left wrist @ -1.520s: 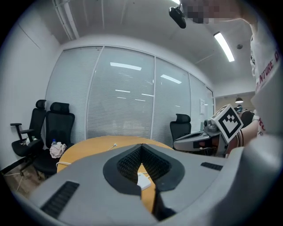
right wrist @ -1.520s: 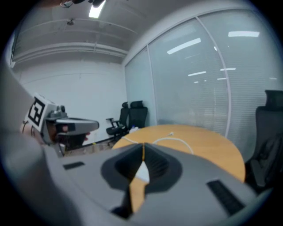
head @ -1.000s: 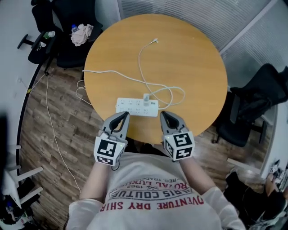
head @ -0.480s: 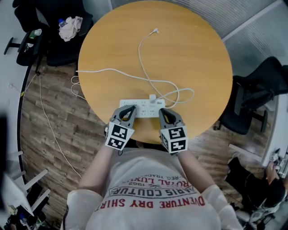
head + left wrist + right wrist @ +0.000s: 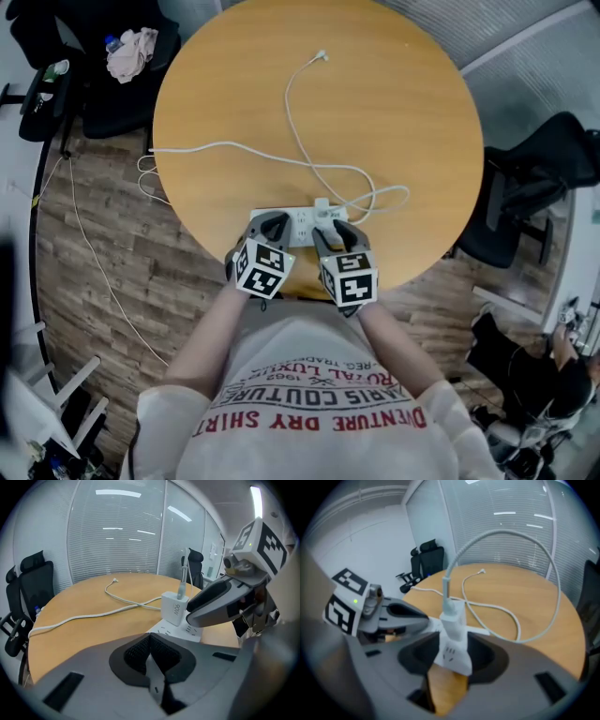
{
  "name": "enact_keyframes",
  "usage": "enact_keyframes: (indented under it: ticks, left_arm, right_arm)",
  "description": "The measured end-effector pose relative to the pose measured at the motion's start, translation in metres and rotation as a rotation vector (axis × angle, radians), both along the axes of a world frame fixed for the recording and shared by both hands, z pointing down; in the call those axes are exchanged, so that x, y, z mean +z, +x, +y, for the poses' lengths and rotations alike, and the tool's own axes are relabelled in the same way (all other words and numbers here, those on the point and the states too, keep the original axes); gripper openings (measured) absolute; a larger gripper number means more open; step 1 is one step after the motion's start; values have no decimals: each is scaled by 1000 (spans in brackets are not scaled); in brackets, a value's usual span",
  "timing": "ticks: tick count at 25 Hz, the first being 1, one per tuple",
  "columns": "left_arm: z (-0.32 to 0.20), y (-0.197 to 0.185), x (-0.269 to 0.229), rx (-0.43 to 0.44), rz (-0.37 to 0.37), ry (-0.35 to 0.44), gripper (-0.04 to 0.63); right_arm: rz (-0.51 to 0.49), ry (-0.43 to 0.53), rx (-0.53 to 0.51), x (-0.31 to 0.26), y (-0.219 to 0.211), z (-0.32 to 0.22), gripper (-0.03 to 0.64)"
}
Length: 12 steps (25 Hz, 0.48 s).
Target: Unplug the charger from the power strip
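Observation:
A white power strip [image 5: 298, 223] lies near the front edge of the round wooden table [image 5: 394, 103]. A white charger [image 5: 323, 208] stands plugged into it, its thin cable [image 5: 309, 159] looping across the table. My left gripper [image 5: 272, 225] is shut and empty just short of the strip's left part; in the left gripper view the charger [image 5: 175, 607] is ahead and to the right of that gripper [image 5: 150, 641]. My right gripper [image 5: 452, 663] has its jaws opening, with the strip's end [image 5: 453, 654] and the charger [image 5: 451, 613] between them, the pads not pressing.
The strip's thick cord [image 5: 216, 148] runs left and drops off the table's edge to the floor. Black office chairs stand at the right [image 5: 534, 192] and the upper left [image 5: 103, 84], one with a cloth [image 5: 127, 52] on it. The person's torso is right behind the grippers.
Both grippers have come down and forward to the power strip. The right gripper's jaws have spread from shut to wide, now around the strip's end.

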<state>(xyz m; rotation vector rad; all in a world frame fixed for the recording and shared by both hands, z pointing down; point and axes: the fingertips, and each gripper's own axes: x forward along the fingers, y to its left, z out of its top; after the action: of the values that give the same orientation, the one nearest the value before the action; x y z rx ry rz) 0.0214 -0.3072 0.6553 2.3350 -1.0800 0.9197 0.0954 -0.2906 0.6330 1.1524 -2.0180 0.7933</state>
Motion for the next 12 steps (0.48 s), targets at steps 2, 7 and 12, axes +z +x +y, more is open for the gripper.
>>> enact_keyframes:
  ticks: [2,7,12]
  left_arm:
    - [2,3,4,27,-17,-20,34]
    - [3,4,6,40,36,-108,34]
    - [2,5,6,48,93,-160,34]
  right_arm:
    - [9,-14,20,3,-2,-4,193]
    - [63,-24,63,10,-8,-21,196]
    - [105,-62,131,21,-9,-32,195]
